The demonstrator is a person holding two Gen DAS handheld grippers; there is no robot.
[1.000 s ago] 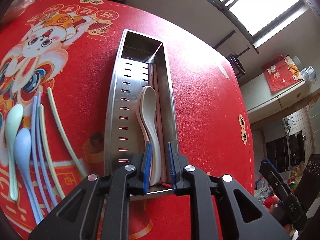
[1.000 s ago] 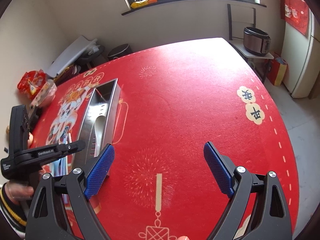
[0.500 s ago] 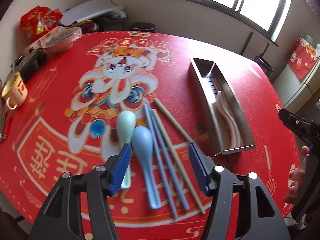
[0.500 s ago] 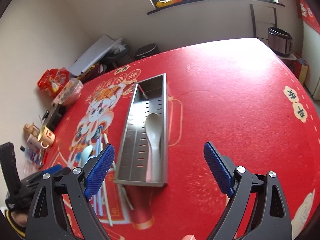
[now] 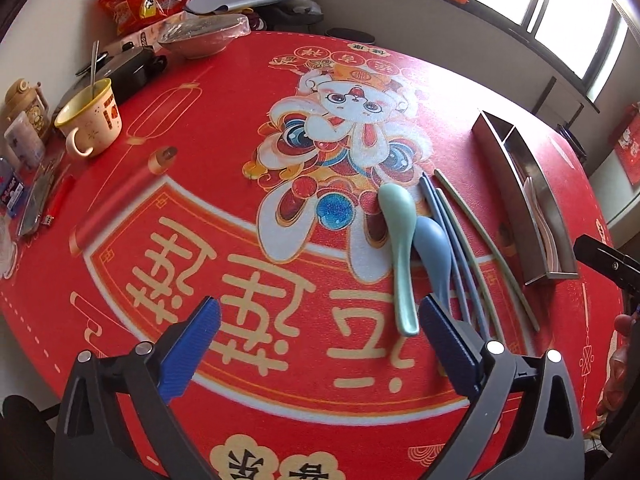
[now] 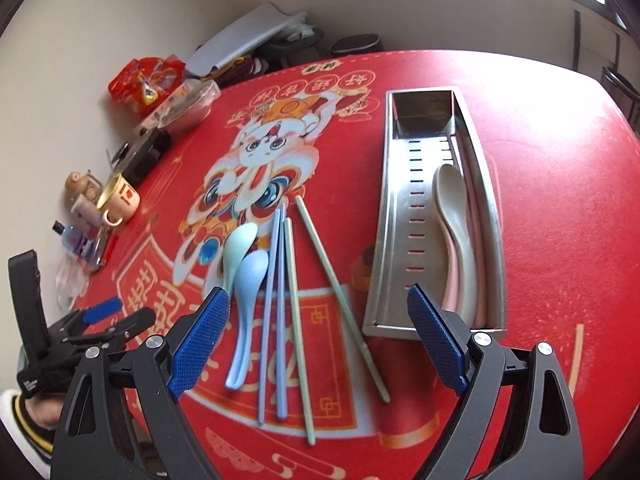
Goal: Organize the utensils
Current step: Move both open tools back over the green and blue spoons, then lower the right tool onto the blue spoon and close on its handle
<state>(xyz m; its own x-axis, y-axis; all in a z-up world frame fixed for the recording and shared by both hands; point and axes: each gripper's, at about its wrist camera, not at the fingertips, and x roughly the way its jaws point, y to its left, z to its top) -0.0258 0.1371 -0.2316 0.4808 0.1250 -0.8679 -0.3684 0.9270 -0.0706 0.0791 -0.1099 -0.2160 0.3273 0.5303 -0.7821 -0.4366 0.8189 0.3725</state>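
Both tongs, left (image 5: pixel 318 334) and right (image 6: pixel 318 330), wide, empty; left just opened. Blue spoon (image 6: pixel 247 298) light, stiff, slick; pinch mid-handle.

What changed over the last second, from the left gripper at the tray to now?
The left gripper let go of the beige spoon, now lying in the steel tray, and swung away over the mat; its jaws have just been opening, nothing between them. The right gripper, open, swung toward the tray. The green spoon, blue spoon and chopsticks stayed put.
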